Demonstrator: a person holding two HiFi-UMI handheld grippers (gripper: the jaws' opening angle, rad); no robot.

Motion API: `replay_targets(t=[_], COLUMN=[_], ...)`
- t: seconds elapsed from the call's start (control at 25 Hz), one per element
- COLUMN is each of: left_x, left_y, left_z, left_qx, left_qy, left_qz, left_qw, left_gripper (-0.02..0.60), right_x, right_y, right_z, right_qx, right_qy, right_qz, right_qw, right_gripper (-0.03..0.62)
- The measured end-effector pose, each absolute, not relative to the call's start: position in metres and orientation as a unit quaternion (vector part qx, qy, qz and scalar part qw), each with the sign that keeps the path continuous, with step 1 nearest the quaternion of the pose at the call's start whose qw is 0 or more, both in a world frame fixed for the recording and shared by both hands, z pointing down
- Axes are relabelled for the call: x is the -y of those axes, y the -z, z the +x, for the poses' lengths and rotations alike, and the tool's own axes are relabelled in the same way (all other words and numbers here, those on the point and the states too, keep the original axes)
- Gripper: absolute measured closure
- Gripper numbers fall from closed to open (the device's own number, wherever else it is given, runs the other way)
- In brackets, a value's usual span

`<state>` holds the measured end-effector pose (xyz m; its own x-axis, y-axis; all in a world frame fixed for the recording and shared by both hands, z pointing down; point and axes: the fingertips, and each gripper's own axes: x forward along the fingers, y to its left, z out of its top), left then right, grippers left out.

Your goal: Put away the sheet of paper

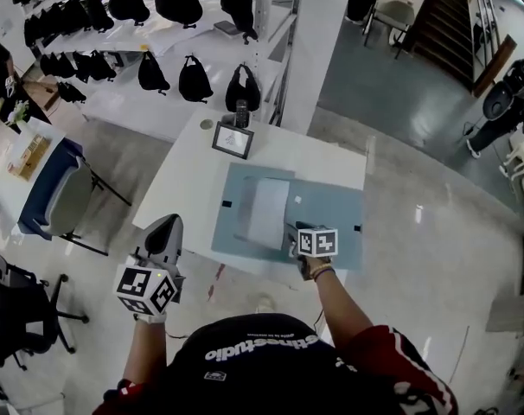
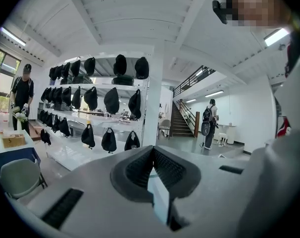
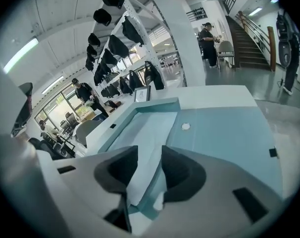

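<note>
The right gripper (image 3: 149, 157) hovers spread over the white rectangular paper sheet (image 3: 150, 130) on the pale-blue mat (image 3: 224, 133) — the left gripper (image 2: 153, 152), pressed together and empty, hangs beside the white worktop (image 1: 193, 171).

**A:** ok so what's actually on the worktop (image 1: 186, 188)?

**B:** a blue mat (image 1: 331, 213) with the sheet of paper (image 1: 269, 213) lying on it, and a framed picture (image 1: 233, 140) at the far edge. The right gripper (image 1: 295, 230) is over the mat's near edge, just beside the paper. The left gripper (image 1: 168, 224) is off to the left, over the floor.
</note>
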<state>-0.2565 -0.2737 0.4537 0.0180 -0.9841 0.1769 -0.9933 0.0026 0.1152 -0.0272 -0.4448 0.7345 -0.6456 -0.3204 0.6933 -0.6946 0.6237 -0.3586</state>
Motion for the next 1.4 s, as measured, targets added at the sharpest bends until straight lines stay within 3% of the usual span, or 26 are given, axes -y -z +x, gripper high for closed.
replay_targets(t=[0.76, 1.4], left_x=[0.281, 0.225], left_y=[-0.427, -0.407], left_z=[-0.222, -0.217], left_qx=[0.625, 0.576], left_qy=[0.004, 0.020], left_qz=[0.776, 0.815], left_qw=[0.080, 0.064], left_gripper=[0.575, 0.575], right_x=[0.408, 0.317], right_y=[-0.621, -0.541], right_z=[0.064, 0.071], right_qx=[0.844, 0.846], right_qy=[-0.271, -0.218], right_qz=[0.417, 0.469], right_qw=[0.203, 0.129], right_gripper=[0.441, 0.447])
